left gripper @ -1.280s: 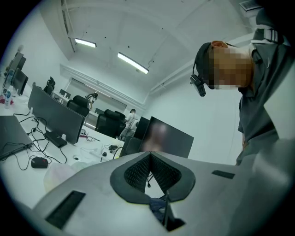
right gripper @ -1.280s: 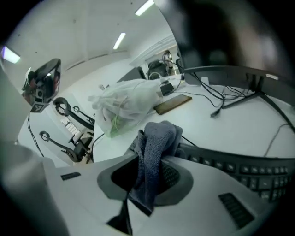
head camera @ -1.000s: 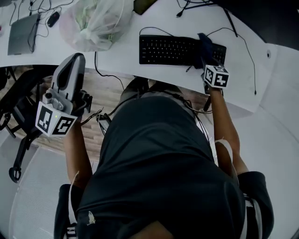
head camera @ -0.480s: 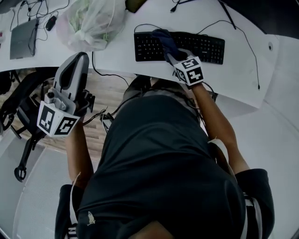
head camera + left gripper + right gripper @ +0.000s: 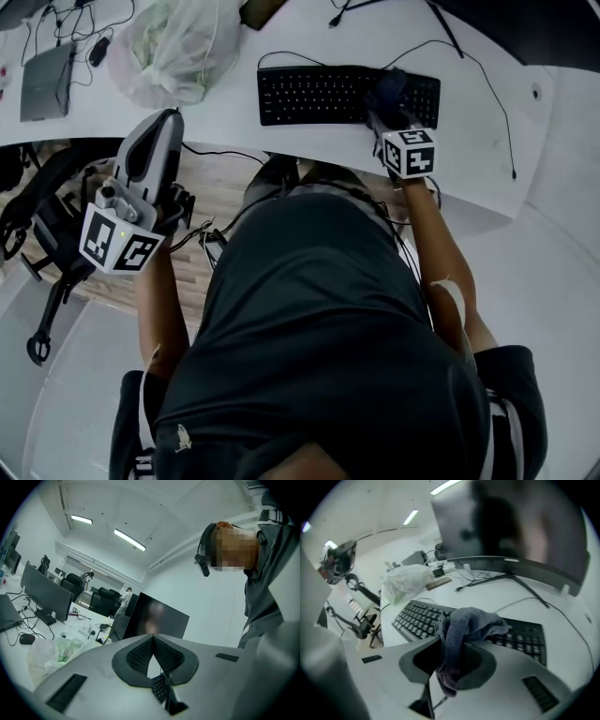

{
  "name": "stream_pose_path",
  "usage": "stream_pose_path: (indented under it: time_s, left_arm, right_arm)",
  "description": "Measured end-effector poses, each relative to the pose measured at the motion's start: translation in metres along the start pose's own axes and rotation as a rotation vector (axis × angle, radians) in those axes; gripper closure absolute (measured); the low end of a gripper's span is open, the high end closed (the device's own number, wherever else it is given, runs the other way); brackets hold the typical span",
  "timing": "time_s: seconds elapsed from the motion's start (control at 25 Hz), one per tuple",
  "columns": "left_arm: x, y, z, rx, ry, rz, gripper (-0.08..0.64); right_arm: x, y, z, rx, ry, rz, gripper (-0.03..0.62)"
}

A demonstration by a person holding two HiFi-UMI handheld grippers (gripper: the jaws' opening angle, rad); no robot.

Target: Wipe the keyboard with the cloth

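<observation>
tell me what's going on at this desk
A person at a desk has a hand-held gripper in each hand. The right hand-held gripper is clamped on a dark cloth, holding it at the right part of the black keyboard. The left hand-held gripper, shut and empty, hangs off the desk's edge.

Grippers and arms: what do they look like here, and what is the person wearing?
Both the left gripper and right gripper have light grey shells, dark ribbed pads inside the jaws and a white cube with black square markers at the rear. The person wears a dark short-sleeved shirt; a thin pale cord runs along each arm.
</observation>
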State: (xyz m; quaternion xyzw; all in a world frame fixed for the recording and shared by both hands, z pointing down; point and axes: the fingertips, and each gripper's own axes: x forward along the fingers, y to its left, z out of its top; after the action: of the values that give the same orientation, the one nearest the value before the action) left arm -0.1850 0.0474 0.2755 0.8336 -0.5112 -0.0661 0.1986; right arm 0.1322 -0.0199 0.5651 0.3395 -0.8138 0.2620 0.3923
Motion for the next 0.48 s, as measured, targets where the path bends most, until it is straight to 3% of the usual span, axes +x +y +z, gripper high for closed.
stream_pose_path:
  time_s: [0.12, 0.2, 0.28, 0.4, 0.48]
  left_arm:
    - [0.011, -0.012, 0.000, 0.018, 0.012, -0.017, 0.555]
    - [0.016, -0.016, 0.001, 0.021, 0.016, -0.017, 0.555]
    - [0.020, -0.016, 0.000, 0.016, 0.019, -0.009, 0.555]
    - [0.026, -0.018, -0.004, 0.004, 0.026, -0.006, 0.555]
    - [0.034, -0.022, -0.006, 0.002, 0.031, -0.012, 0.555]
  right_arm:
    - [0.019, 0.029, 0.002, -0.088, -0.007, 0.073, 0.509]
    - [0.008, -0.009, -0.013, -0.013, -0.013, 0.027, 0.509]
    - [-0.020, -0.071, -0.032, 0.077, -0.005, -0.075, 0.509]
    - [-0.068, -0.160, -0.057, 0.172, 0.043, -0.305, 0.509]
    - [-0.082, -0.182, -0.051, 0.195, 0.027, -0.388, 0.509]
